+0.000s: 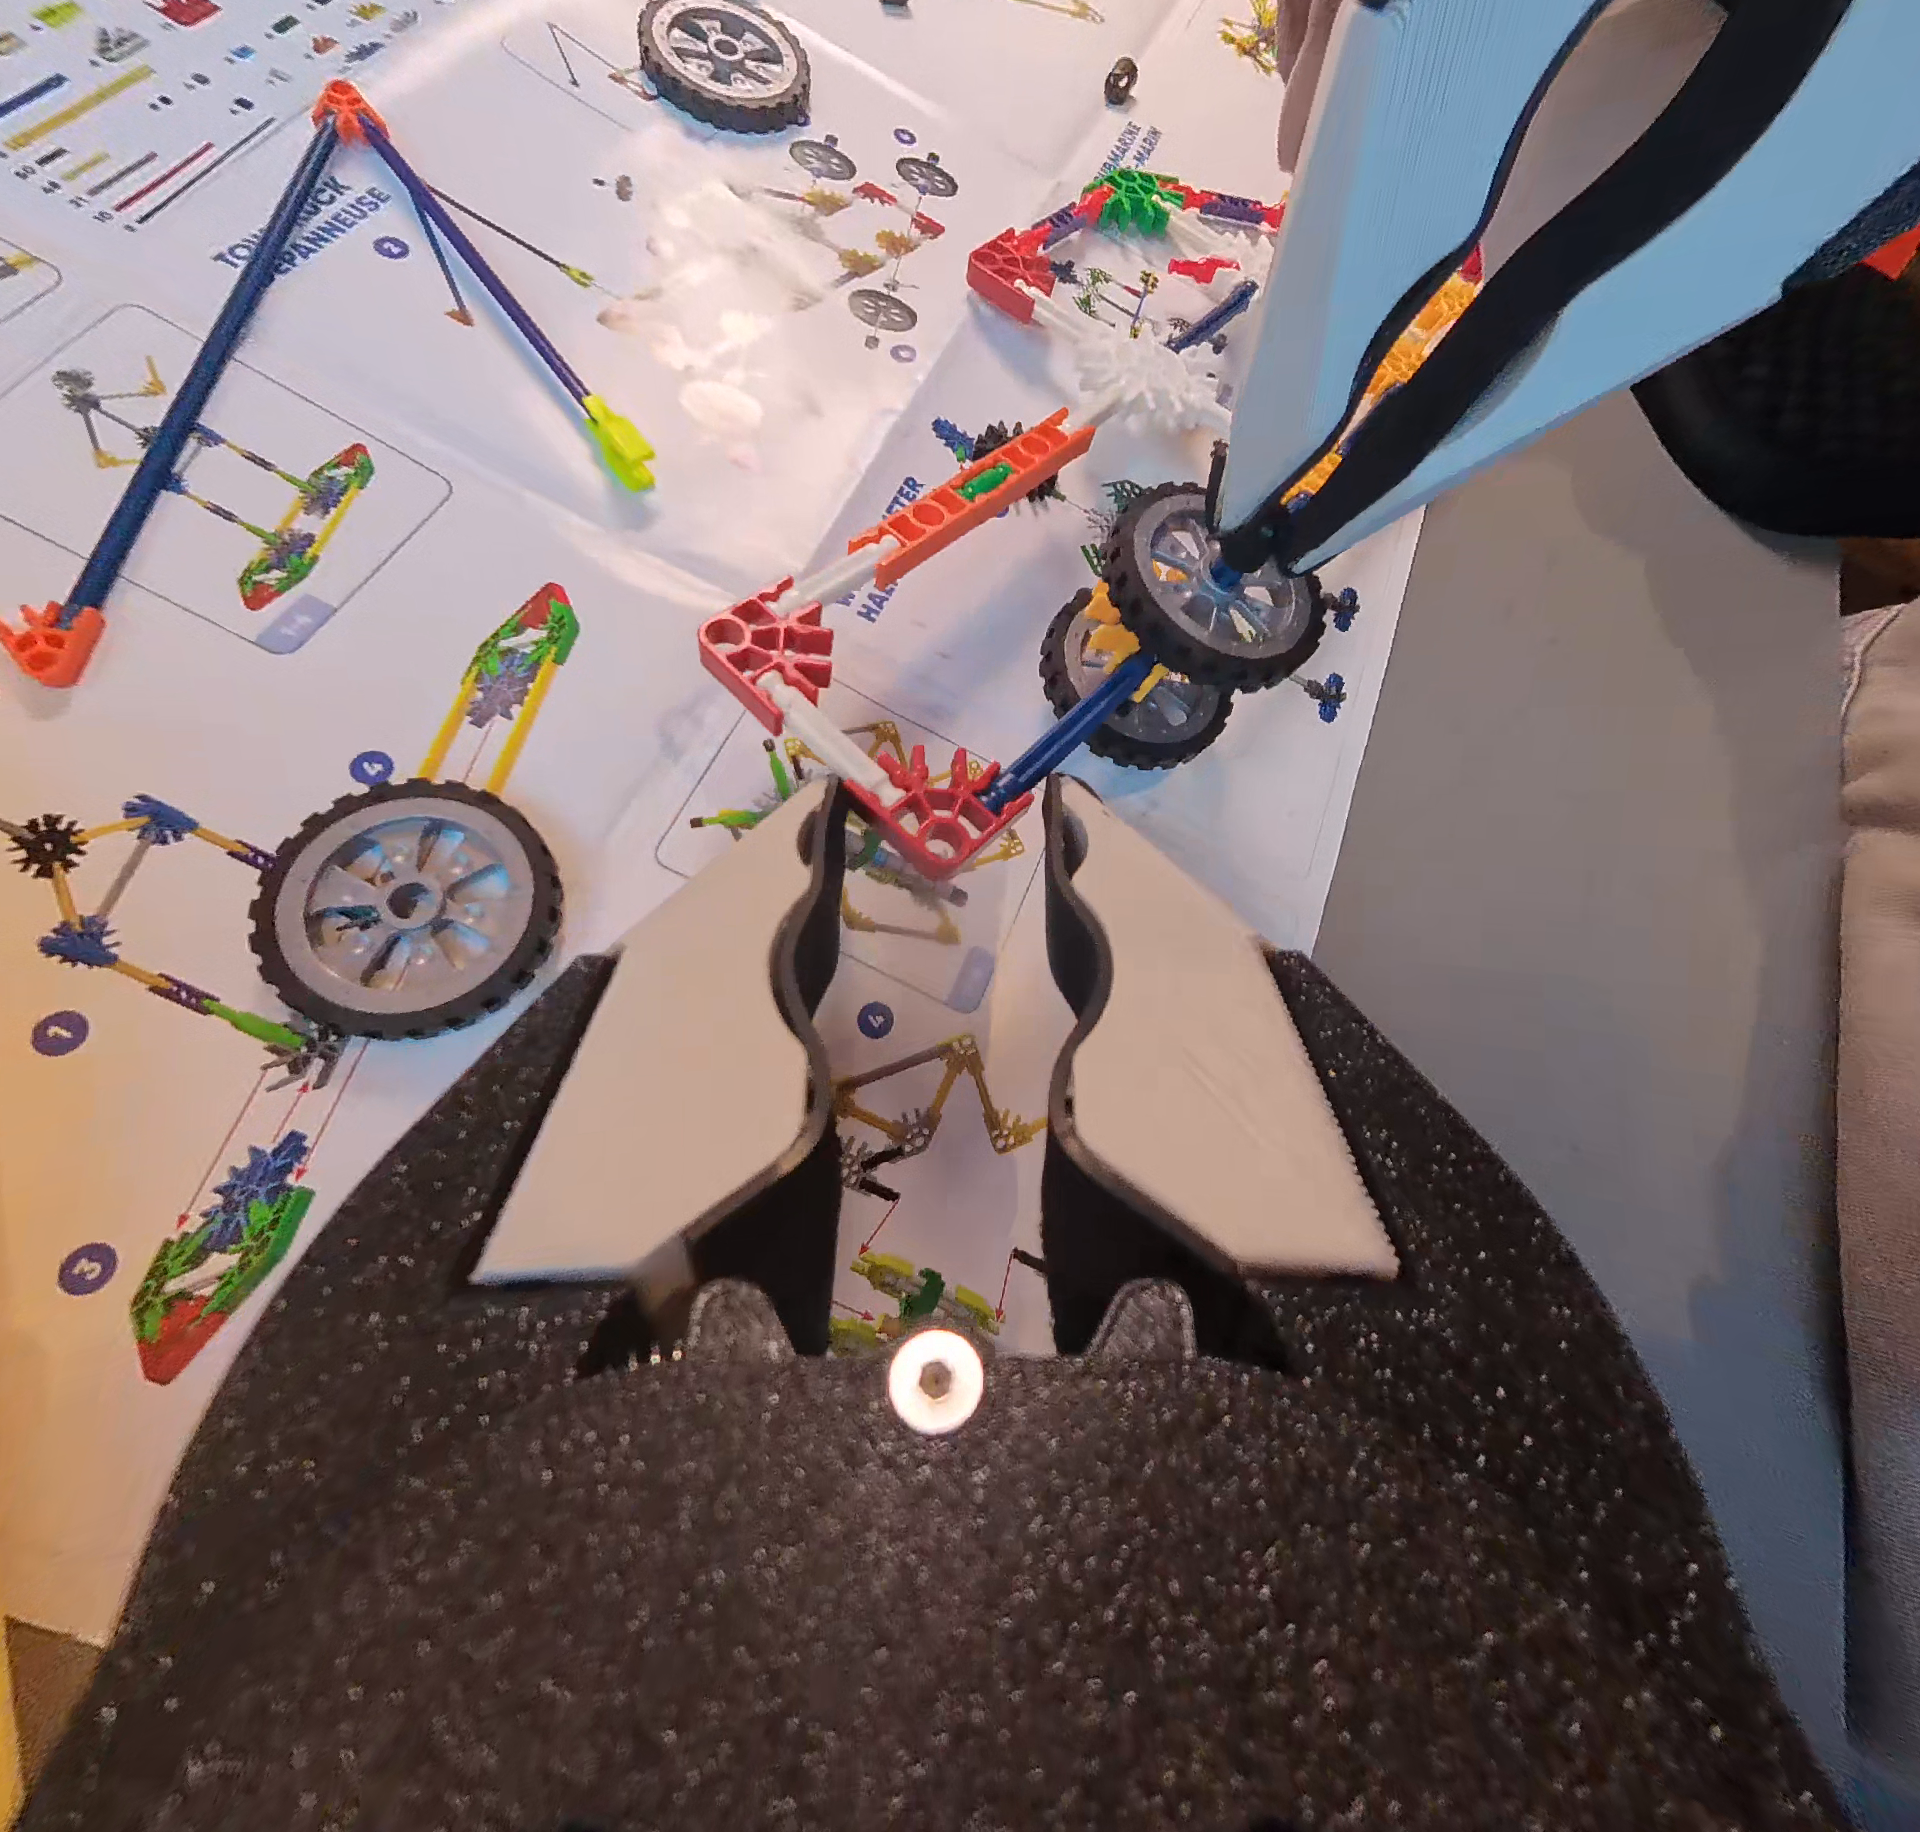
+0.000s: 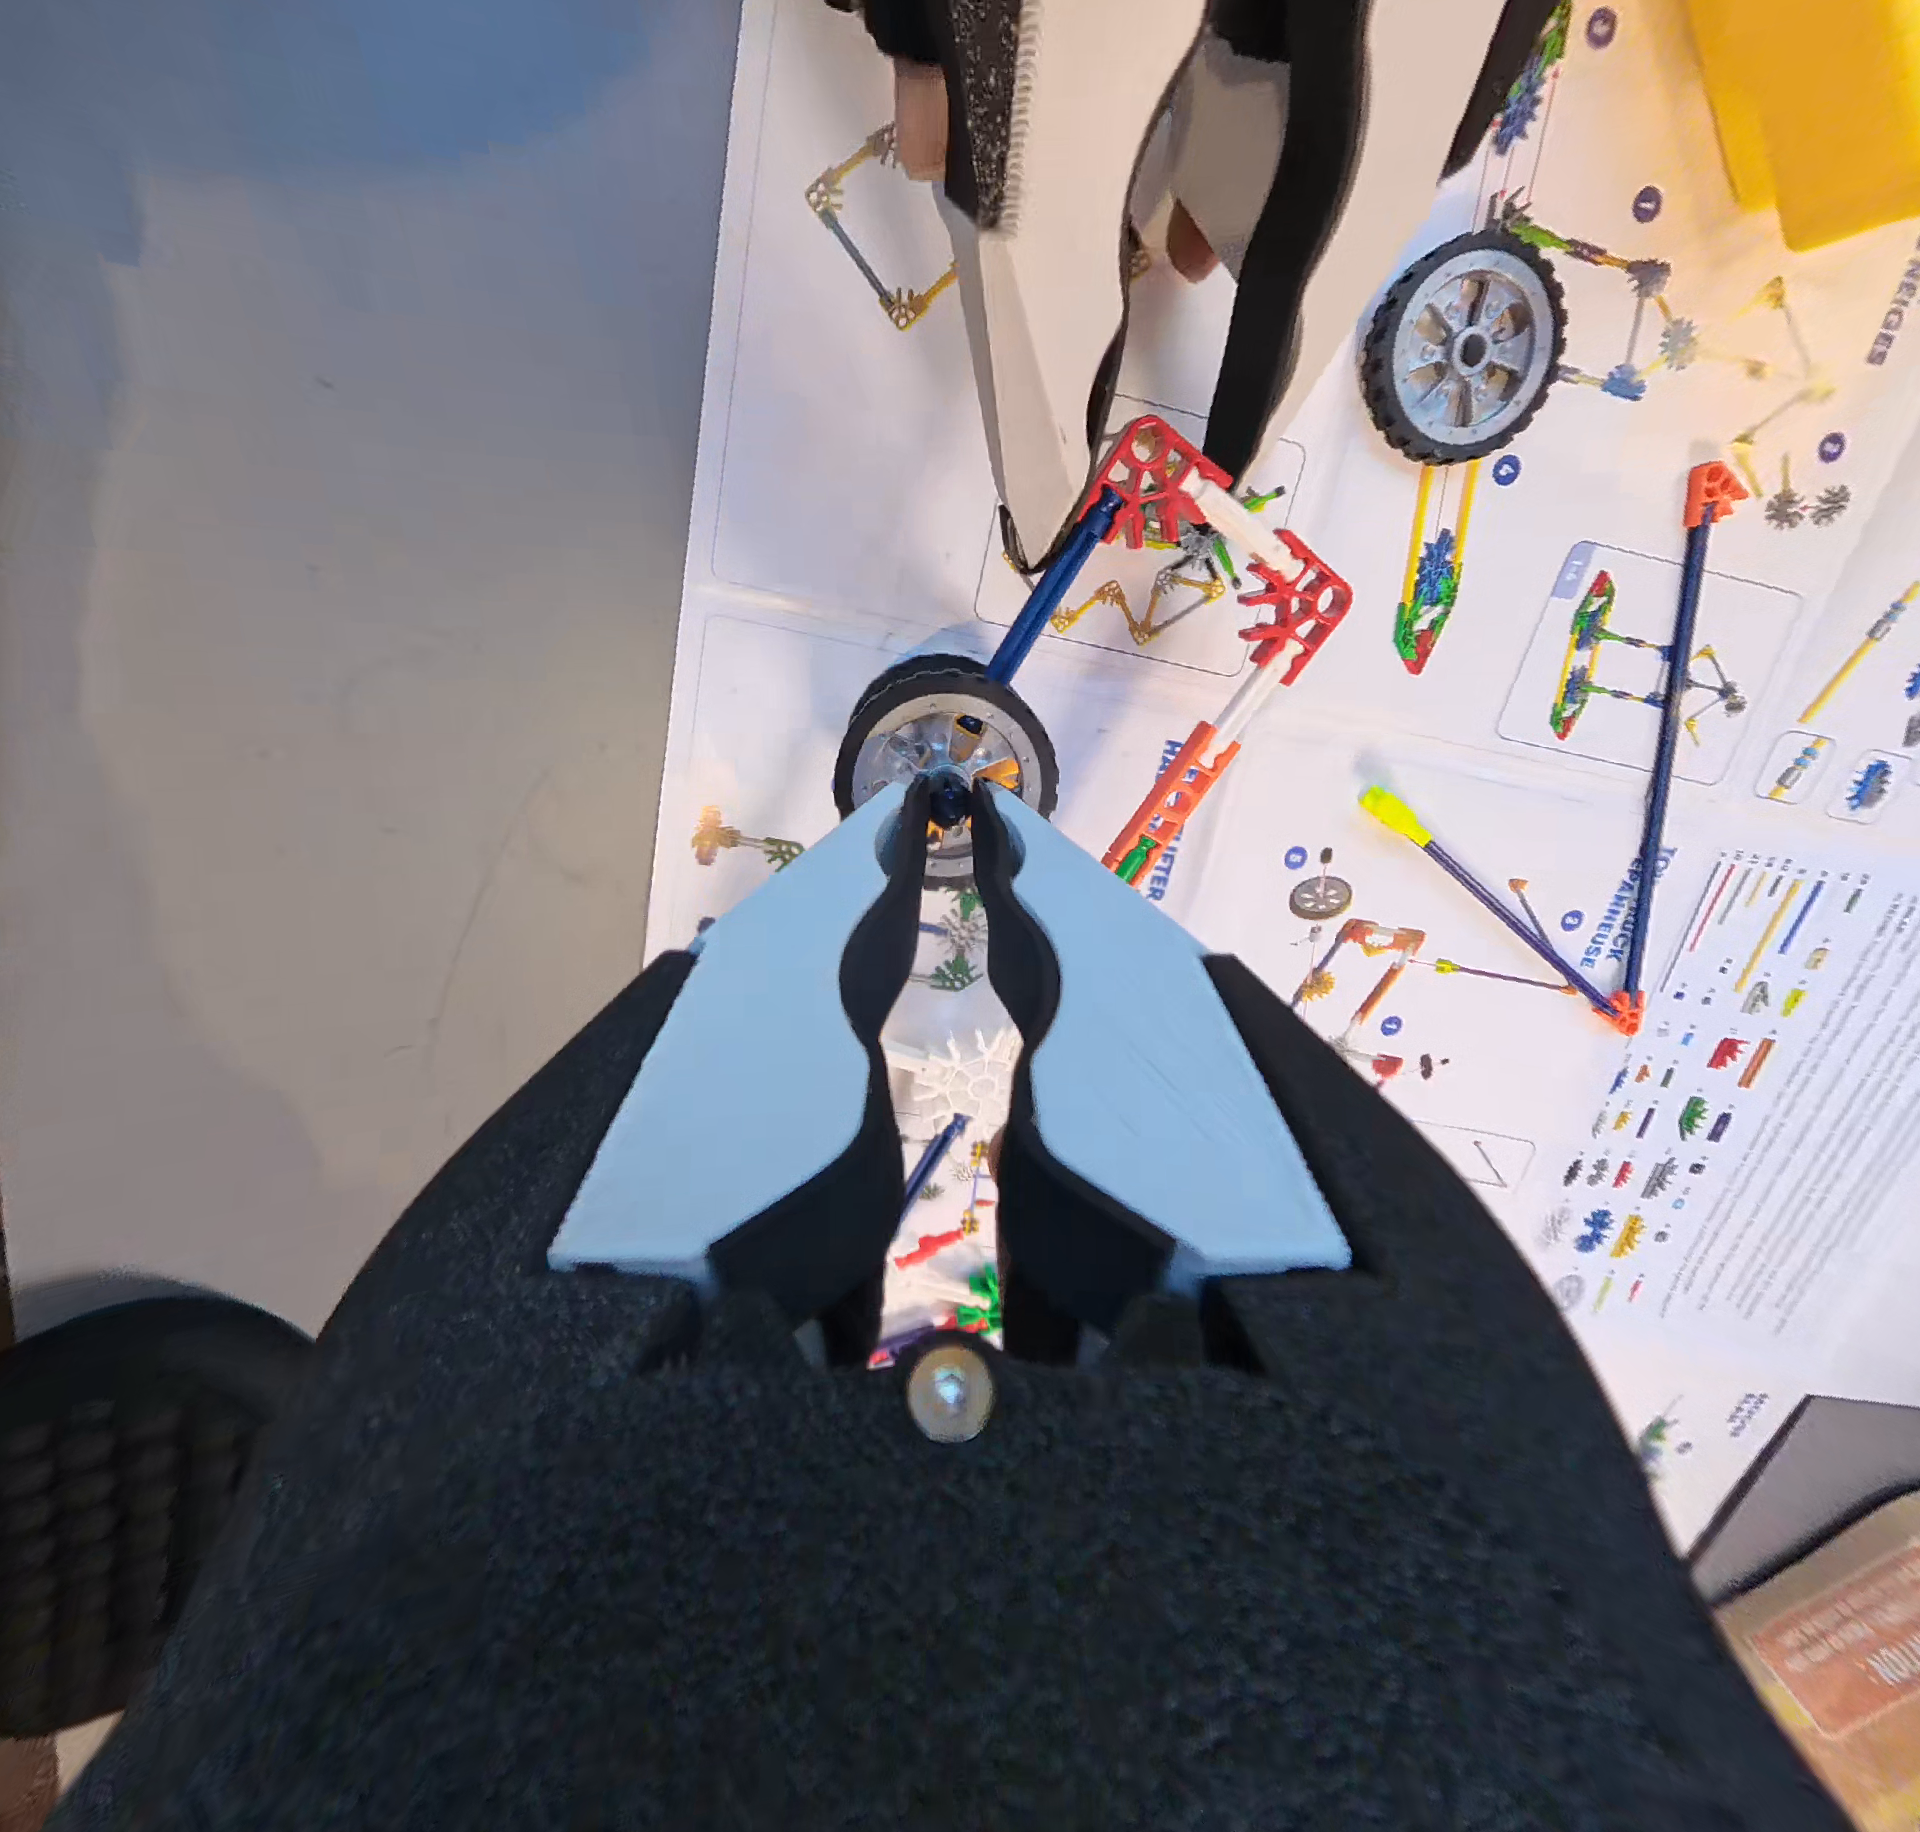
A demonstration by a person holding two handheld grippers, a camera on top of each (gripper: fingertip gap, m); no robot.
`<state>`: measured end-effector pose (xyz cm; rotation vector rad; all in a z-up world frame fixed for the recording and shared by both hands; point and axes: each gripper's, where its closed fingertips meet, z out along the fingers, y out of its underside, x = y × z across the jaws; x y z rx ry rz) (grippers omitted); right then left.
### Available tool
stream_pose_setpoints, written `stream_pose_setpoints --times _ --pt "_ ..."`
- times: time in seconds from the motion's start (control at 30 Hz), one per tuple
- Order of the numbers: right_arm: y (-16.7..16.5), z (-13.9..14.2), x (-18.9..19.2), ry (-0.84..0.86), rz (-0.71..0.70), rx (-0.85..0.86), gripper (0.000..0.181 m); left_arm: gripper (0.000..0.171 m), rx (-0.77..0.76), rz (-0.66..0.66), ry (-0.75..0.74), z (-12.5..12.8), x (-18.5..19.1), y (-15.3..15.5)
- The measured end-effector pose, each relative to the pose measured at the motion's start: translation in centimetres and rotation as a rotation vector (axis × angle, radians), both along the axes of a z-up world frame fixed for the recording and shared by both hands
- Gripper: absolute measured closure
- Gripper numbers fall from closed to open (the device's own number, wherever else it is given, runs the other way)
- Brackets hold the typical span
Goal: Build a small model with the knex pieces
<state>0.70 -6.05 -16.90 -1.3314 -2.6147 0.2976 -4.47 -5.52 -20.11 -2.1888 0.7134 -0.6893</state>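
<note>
Red corner connector (image 1: pixel 940 818) sits between the fingertips of the left gripper (image 1: pixel 935 806), which is parted around it; whether the pads actually press it I cannot tell. From the right wrist view the same left gripper (image 2: pixel 1132 494) straddles that red connector (image 2: pixel 1148 478), one tip on either side.

Right gripper (image 2: pixel 948 803) is nearly closed, its black tips pinched on the dark blue axle tip (image 2: pixel 948 800) at the hub of the upper wheel (image 2: pixel 945 733). Left wrist view shows the same: right gripper (image 1: pixel 1262 546) tips down on the hub of the upper wheel (image 1: pixel 1210 587), with a second wheel (image 1: pixel 1138 691) just below it on the same axle.

A blue rod (image 1: pixel 1070 733) runs from the red connector to the wheel pair. White rod (image 1: pixel 831 733) joins that connector to another red corner piece (image 1: pixel 769 644), then on to an orange bar (image 1: pixel 977 494).

All of it lies on a printed instruction sheet (image 1: pixel 623 556) on a pale table (image 1: pixel 1558 847), near the sheet's edge. Loose on the sheet: a large wheel (image 1: pixel 405 909), another wheel (image 1: pixel 722 57) farther off, a long blue-rod V with orange ends (image 1: pixel 208 369) and a lime tip (image 1: pixel 621 442). White snowflake connector (image 1: pixel 1143 380) and a red-green assembly (image 1: pixel 1122 224) lie beyond. Yellow box (image 2: pixel 1808 68) at the far corner in the right wrist view.
</note>
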Motion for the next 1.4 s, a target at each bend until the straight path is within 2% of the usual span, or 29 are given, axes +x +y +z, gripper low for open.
stream_pose_setpoints --times 0.13,0.2,0.3,0.6,0.67,0.83,1.17,1.4 --pt "0.0 -0.5 0.5 -0.055 0.018 0.02 0.175 0.138 0.01 0.005 0.002 0.2 0.2 -0.2" --pt "0.6 -1.3 1.3 -0.09 0.037 0.054 0.175 0.14 0.013 0.007 -0.044 1.0 0.6 -0.3" --pt "0.0 -1.1 0.8 -0.003 0.058 0.051 0.175 0.139 0.029 0.009 0.044 0.4 0.3 -0.5" --pt "0.0 -1.0 0.6 0.095 0.0 -0.016 0.173 0.139 0.019 0.01 0.029 0.2 0.1 -0.5" --pt "0.0 -0.7 0.7 0.11 -0.015 -0.048 0.168 0.139 0.016 0.01 0.024 0.2 0.1 -0.5" --pt "0.2 0.5 0.7 0.115 -0.04 -0.088 0.174 0.139 0.015 0.01 0.02 0.2 0.0 -0.5" --pt "0.0 0.5 0.5 0.005 -0.005 -0.031 0.179 0.139 0.013 0.013 0.022 0.2 0.0 -0.6" --pt "-0.4 0.4 0.3 -0.068 0.072 0.068 0.179 0.139 0.003 0.023 0.041 0.0 -0.1 -0.7"
